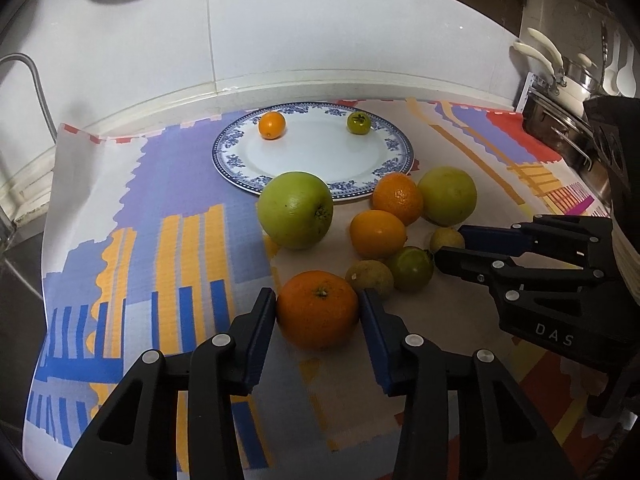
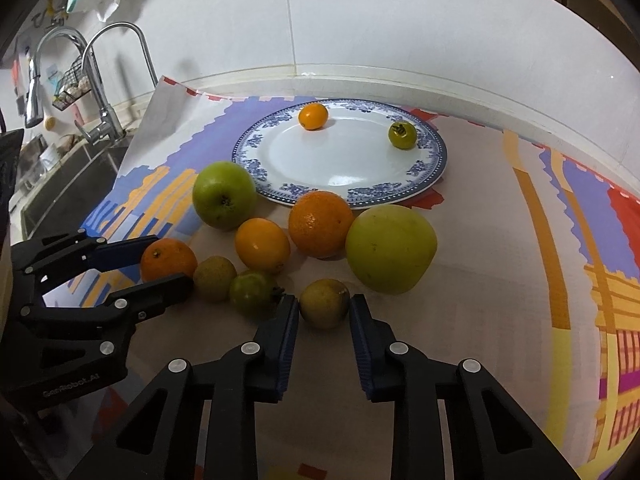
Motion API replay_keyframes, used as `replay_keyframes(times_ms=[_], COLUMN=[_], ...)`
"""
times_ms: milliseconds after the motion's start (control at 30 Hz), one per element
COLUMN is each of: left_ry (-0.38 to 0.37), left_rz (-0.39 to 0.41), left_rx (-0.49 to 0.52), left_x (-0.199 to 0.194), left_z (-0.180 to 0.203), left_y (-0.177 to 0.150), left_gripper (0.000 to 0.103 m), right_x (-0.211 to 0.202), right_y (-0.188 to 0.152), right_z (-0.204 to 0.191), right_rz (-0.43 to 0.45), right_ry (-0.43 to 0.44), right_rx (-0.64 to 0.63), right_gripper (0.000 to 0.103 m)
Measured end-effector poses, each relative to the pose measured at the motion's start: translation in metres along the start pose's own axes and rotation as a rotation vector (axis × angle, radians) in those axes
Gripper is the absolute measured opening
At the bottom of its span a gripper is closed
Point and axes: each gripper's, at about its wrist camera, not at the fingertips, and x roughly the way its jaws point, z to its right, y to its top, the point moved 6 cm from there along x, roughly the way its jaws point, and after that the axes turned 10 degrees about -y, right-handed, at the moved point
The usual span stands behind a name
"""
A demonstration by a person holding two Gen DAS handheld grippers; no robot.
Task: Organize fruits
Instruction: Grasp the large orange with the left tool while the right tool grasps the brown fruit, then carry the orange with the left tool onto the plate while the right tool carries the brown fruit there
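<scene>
My left gripper [image 1: 318, 296] is shut on an orange tangerine [image 1: 318, 312] lying on the patterned mat, with a pad against each side; the right wrist view shows the same grip [image 2: 172, 260]. My right gripper [image 2: 324, 300] is shut on a small brownish-yellow fruit [image 2: 324, 308], which also shows in the left wrist view [image 1: 447, 239]. Between them lie a green tomato [image 2: 252, 293] and another brownish fruit [image 2: 215, 278]. Behind stand a green apple [image 1: 295, 210], a yellow-orange fruit [image 1: 378, 234], an orange [image 1: 397, 199] and a pale apple [image 1: 447, 196]. The blue-rimmed plate [image 1: 232, 152] holds a small orange fruit [image 1: 272, 125] and a small green one [image 1: 359, 123].
The colourful mat [image 1: 160, 240] covers the counter up to the white tiled wall. A sink with two taps [image 2: 100, 92] lies to the left. Metal pots [image 1: 560, 136] stand at the far right. Both grippers sit close together amid the fruit cluster.
</scene>
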Motion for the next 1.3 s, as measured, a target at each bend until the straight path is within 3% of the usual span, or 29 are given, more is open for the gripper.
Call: replay_keyframes(times_ms=[600, 967, 1300], left_ry=[0.02, 0.02, 0.042], left_rz=[0.087, 0.195, 0.229], left_rx=[0.024, 0.061, 0.088], left_x=[-0.037, -0.054, -0.046], left_z=[0.015, 0.021, 0.013], left_y=[0.02, 0.065, 0.093], left_gripper=[0.043, 0.043, 0.043], right_x=[-0.035, -0.062, -0.064], right_y=[0.008, 0.042, 0.076], right_z=[0.0, 0.009, 0.018], right_rz=[0.068, 0.172, 0.246], right_ry=[0.01, 0.033, 0.015], right_rx=[0.006, 0.037, 0.04], right_gripper=[0.027, 0.027, 0.027])
